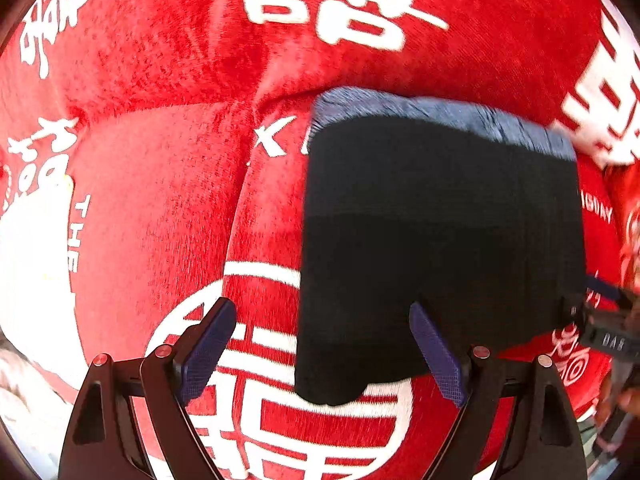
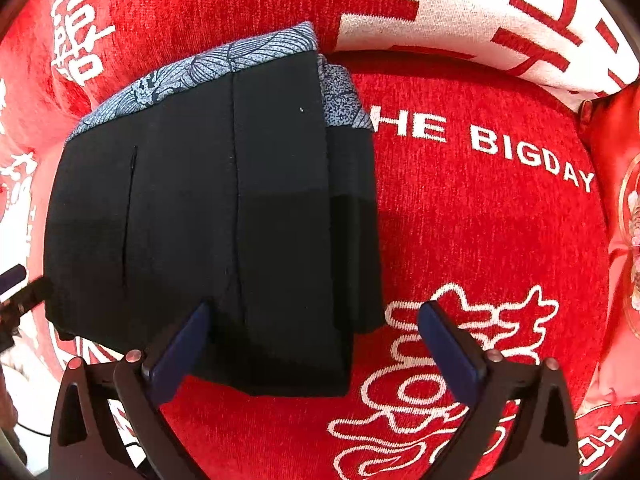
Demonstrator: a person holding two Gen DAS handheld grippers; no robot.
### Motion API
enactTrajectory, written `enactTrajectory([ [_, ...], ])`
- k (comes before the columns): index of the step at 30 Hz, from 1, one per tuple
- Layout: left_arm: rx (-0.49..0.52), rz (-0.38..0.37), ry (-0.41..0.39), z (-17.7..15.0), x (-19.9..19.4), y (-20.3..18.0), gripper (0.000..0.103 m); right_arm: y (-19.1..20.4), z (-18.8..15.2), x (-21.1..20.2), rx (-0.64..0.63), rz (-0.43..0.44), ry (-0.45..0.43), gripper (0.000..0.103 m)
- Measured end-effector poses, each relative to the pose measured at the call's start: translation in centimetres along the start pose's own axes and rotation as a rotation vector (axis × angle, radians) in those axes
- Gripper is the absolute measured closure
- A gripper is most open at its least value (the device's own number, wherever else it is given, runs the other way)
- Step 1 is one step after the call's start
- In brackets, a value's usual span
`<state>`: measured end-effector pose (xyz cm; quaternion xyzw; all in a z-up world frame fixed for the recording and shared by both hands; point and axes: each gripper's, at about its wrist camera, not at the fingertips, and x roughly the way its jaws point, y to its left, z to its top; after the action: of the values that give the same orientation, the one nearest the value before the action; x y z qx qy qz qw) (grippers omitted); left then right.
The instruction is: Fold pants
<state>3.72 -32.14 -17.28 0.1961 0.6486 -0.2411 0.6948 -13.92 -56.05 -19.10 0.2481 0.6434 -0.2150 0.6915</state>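
Observation:
The black pants (image 1: 436,232) lie folded into a compact block on the red cover, with a blue-grey patterned lining showing along the far edge. They also show in the right wrist view (image 2: 208,208). My left gripper (image 1: 324,340) is open and empty, hovering over the near left corner of the pants. My right gripper (image 2: 316,336) is open and empty, over the near right corner of the pants. Neither gripper holds the cloth.
The red cover (image 1: 160,208) with white characters and the words "THE BIGDAY" (image 2: 528,160) spans the surface, with creases left of the pants. The right gripper's body (image 1: 608,332) shows at the right edge of the left wrist view.

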Motion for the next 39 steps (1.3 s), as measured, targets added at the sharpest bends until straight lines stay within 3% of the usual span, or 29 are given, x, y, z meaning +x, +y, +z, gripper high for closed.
enactTrajectory([
  [10,-0.04,-0.068,0.021,1.5,1.7,0.9,0.014,-0.2,1.6,-1.1,-0.047,0.009,0.011,0.0],
  [13,-0.032,-0.101,0.024,1.9,2.0,0.8,0.014,-1.6,1.9,-2.0,-0.021,0.117,-0.021,0.0],
  [18,-0.003,-0.148,0.022,2.5,2.8,0.6,0.014,-6.0,2.6,-1.7,0.137,0.289,-0.012,0.0],
  [24,0.031,-0.171,0.026,3.1,3.6,0.0,0.014,-9.2,3.8,-1.0,0.231,0.422,-0.027,0.0],
  [29,0.038,-0.205,0.005,4.5,4.0,0.8,0.014,-8.9,5.3,-0.1,0.211,0.5,-0.01,0.0],
  [34,0.064,-0.272,0.038,5.2,5.5,1.5,0.013,-7.9,5.2,1.4,0.19,0.559,0.022,0.0],
  [36,0.065,-0.282,0.038,5.4,6.1,1.7,0.002,-7.7,5.5,1.8,0.176,0.585,0.033,0.0],
  [39,0.063,-0.322,0.042,6.0,7.3,1.7,0.002,-7.1,5.9,2.7,0.16,0.629,0.047,0.0],
])
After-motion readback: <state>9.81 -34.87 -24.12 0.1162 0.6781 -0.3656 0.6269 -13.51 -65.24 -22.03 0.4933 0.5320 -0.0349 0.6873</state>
